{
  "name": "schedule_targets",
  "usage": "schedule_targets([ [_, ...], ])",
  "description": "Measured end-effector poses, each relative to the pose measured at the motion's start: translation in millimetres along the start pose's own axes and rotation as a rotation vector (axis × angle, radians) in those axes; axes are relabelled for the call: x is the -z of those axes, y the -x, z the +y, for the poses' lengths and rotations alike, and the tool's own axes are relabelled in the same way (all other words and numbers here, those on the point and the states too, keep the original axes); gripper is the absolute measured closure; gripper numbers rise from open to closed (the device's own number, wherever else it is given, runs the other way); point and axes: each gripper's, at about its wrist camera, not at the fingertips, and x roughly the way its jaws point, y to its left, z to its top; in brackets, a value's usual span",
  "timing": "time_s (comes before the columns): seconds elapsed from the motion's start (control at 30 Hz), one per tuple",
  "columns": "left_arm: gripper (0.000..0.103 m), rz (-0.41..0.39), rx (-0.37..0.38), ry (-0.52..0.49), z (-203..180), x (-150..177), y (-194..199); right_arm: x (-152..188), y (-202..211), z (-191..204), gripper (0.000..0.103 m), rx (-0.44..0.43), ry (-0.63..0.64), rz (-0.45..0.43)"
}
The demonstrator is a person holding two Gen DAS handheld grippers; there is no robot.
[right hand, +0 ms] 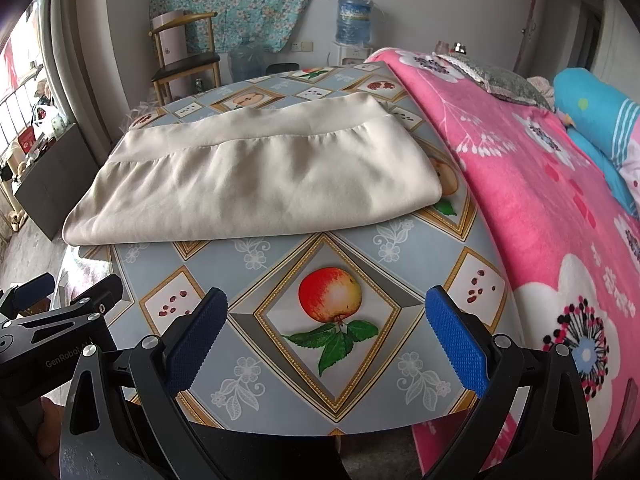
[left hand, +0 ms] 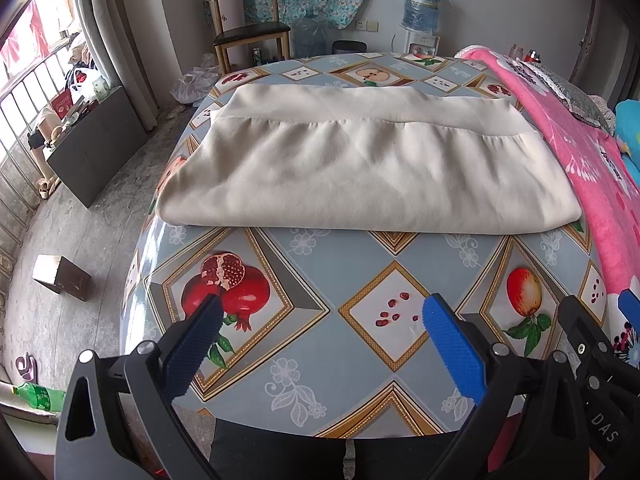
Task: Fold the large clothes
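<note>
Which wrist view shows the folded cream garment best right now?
The left wrist view: the garment lies square-on and centred, all four edges visible on the table. In the right wrist view the garment sits off to the left, seen at an angle.

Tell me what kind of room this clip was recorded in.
Most likely a lived-in bedroom at home: a bed with a pink blanket sits beside the table, with a wooden chair and a water dispenser along the far wall.
</note>
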Motion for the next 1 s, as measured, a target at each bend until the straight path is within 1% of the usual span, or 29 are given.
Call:
schedule_targets([
  [1.0, 0.005, -0.008, 0.0, 0.002, 0.6, -2.6, 3.1, -0.2, -0.8, 1.6, 0.007, -0.004, 0.002, -0.003],
])
